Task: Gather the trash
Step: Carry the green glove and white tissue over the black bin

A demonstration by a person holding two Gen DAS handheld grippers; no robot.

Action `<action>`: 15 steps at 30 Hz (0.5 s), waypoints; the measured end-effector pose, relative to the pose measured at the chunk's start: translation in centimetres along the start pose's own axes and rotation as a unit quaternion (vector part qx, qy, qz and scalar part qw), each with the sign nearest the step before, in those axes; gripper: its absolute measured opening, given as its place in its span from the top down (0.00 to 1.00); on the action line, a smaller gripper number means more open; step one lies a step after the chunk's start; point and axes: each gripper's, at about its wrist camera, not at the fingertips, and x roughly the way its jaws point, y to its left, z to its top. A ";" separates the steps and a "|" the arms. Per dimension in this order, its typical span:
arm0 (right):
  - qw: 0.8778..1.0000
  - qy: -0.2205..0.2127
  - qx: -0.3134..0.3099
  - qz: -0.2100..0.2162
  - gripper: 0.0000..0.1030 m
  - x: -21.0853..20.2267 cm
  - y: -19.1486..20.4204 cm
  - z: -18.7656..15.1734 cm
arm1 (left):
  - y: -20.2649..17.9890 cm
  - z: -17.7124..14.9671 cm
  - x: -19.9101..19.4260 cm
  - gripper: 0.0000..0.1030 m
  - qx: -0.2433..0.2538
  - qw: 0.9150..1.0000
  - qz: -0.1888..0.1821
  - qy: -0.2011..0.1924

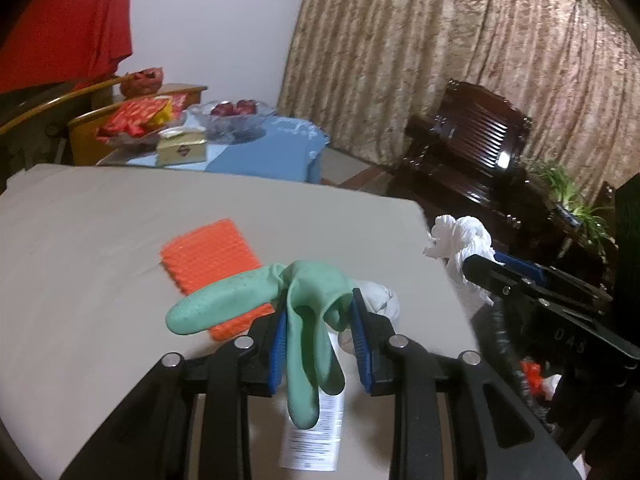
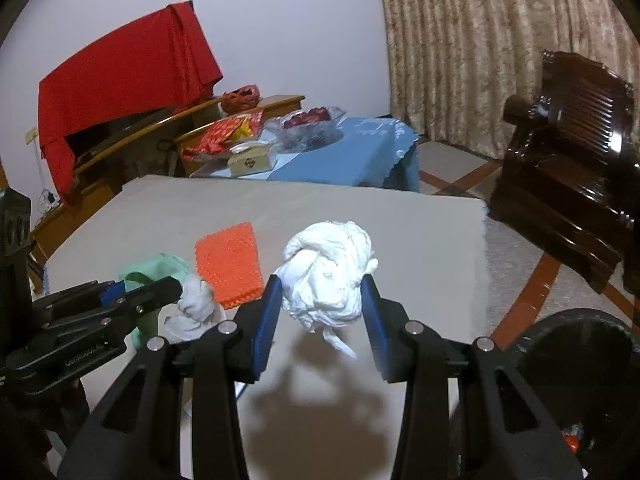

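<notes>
Beige and bare at its near edge, the surface point(image 2: 360, 216) lies under both raised loads. Our left tongs point(image 1: 319, 334) pinch a limp, slippery green glove point(image 1: 308, 312) mid-body; our right tongs point(image 2: 322, 318) squeeze a light, crushable tissue wad point(image 2: 328, 276), both angled downward. Farther off lies an orange mat point(image 2: 228, 268).

Beige table point(image 2: 360, 216) bears orange mesh pad point(image 2: 228, 268), white wad point(image 2: 196, 304), label point(image 1: 316, 432).
</notes>
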 end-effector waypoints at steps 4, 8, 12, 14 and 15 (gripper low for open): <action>1.000 -0.016 0.008 -0.010 0.62 -2.6 -1.2 -0.1 | -2.2 0.4 -0.7 0.72 0.011 1.000 -0.019 -0.009; 0.999 -0.030 0.008 -0.022 0.62 -5.1 -2.4 -0.3 | -3.9 0.8 -1.3 0.72 0.022 0.999 -0.035 -0.017; 0.998 -0.038 0.014 -0.037 0.62 -7.1 -3.6 -0.8 | -5.8 1.2 -1.6 0.72 0.033 0.998 -0.050 -0.021; 0.998 -0.041 0.018 -0.044 0.62 -8.0 -4.3 -1.1 | -6.6 1.2 -1.7 0.72 0.037 0.997 -0.057 -0.022; 0.998 -0.042 0.019 -0.047 0.62 -8.4 -4.5 -1.3 | -6.9 1.0 -1.8 0.72 0.039 0.997 -0.059 -0.022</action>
